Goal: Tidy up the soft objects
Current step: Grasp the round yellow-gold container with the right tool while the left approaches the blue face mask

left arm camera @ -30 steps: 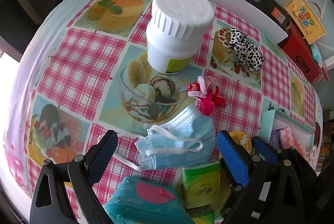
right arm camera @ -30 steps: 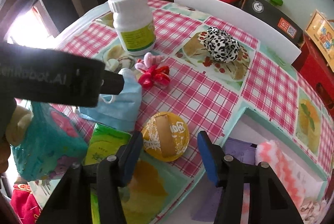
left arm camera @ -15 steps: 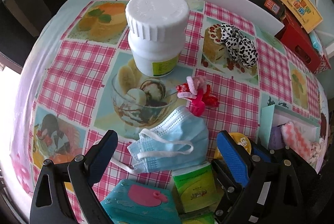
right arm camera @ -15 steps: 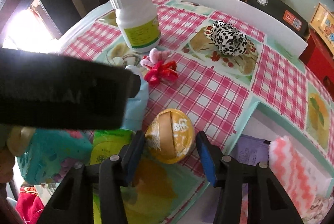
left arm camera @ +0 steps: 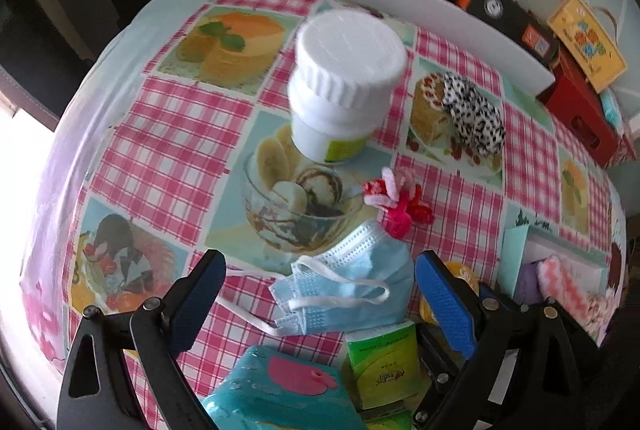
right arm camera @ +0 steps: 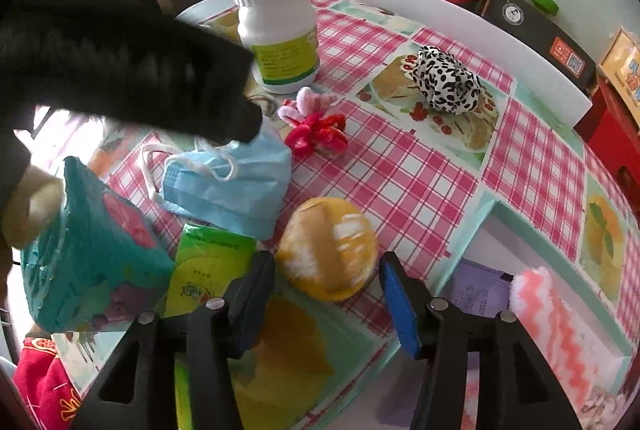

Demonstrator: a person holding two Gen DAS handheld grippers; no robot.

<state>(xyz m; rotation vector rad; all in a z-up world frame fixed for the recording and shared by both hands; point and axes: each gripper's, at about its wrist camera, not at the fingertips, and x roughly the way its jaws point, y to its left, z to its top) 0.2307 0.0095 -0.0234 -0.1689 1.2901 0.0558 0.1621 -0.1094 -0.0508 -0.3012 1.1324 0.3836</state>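
A crumpled blue face mask (left arm camera: 352,286) lies on the checked tablecloth. My left gripper (left arm camera: 318,270) hovers just above it, open, one finger on each side and not touching it. My right gripper (right arm camera: 326,266) points down over a round yellow cushion-like piece (right arm camera: 326,248). Its jaws are opening and the piece, which looks blurred, sits between them with a thin gap at the right pad. A red-and-pink fuzzy tie (right arm camera: 316,125) and a black-and-white spotted scrunchie (right arm camera: 446,81) lie farther back.
A white bottle (left arm camera: 344,81) stands behind the mask. A teal tissue pack (right arm camera: 92,250) and a green packet (right arm camera: 208,270) lie at the near left. A pale teal box (right arm camera: 492,213) on the right holds purple and pink-white cloths. Red bags and boxes line the far edge.
The right jaws closed in on the yellow piece, then widened again. The left gripper has stayed over the mask, with its view drifting only slightly.
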